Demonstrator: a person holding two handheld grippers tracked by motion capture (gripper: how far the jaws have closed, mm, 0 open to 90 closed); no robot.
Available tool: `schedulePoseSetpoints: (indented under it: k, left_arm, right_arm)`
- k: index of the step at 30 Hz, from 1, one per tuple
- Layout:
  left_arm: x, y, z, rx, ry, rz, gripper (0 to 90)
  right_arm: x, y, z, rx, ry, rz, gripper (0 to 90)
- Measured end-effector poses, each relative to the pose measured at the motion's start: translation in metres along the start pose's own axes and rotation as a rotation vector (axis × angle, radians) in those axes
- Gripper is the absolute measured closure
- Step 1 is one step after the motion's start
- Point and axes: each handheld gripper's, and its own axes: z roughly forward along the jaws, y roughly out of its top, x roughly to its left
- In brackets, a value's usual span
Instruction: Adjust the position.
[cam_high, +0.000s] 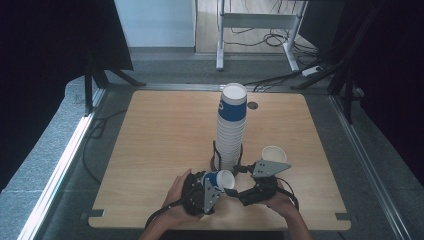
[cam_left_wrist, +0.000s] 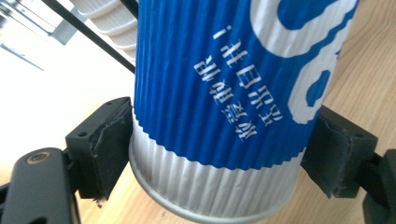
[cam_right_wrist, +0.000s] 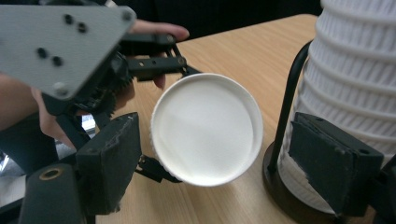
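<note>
A blue and white ribbed paper cup (cam_high: 219, 180) lies on its side, level above the table's near edge, with its white mouth (cam_right_wrist: 207, 128) turned toward my right gripper. My left gripper (cam_high: 211, 185) is shut on it, and both pads press the cup's lower wall (cam_left_wrist: 215, 93). My right gripper (cam_high: 239, 181) faces the cup's mouth with its jaws open. Its left pad (cam_right_wrist: 109, 163) sits close beside the rim, and its right pad (cam_right_wrist: 334, 170) stands apart, next to the stack. A tall stack of nested cups (cam_high: 231, 125) stands in a black wire holder (cam_right_wrist: 285, 116) just behind both grippers.
One white cup (cam_high: 274, 154) stands upright on the wooden table (cam_high: 165, 135), right of the stack. A round hole (cam_high: 252, 105) sits near the table's far edge. Black curtains hang on both sides, and a desk frame with cables (cam_high: 270, 35) stands beyond the table.
</note>
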Motion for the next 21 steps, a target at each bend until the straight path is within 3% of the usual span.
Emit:
schedulePoseSetpoints:
  k: [3,6,12,14,19,21]
  left_arm:
    - [-0.005,0.002,-0.002,0.015,0.044,0.061,16.6]
    - [-0.009,0.004,-0.002,0.022,0.06,0.095,16.6]
    - [-0.013,0.006,-0.001,0.024,0.066,0.123,16.5]
    - [-0.013,0.006,-0.002,0.018,0.068,0.118,16.4]
    - [-0.01,0.006,-0.002,0.009,0.046,0.079,13.7]
    - [-0.008,0.005,-0.002,-0.005,0.036,0.06,8.4]
  right_arm:
    - [-0.002,-0.003,0.003,0.012,0.006,0.01,16.7]
    - [-0.002,-0.005,0.007,0.024,0.025,0.025,16.4]
    - [-0.001,-0.01,0.016,0.066,0.061,0.026,19.2]
    - [0.0,-0.012,0.018,0.079,0.076,0.02,26.0]
    - [-0.001,-0.011,0.019,0.066,0.082,0.023,27.3]
    - [-0.003,-0.012,0.017,0.054,0.097,0.035,27.5]
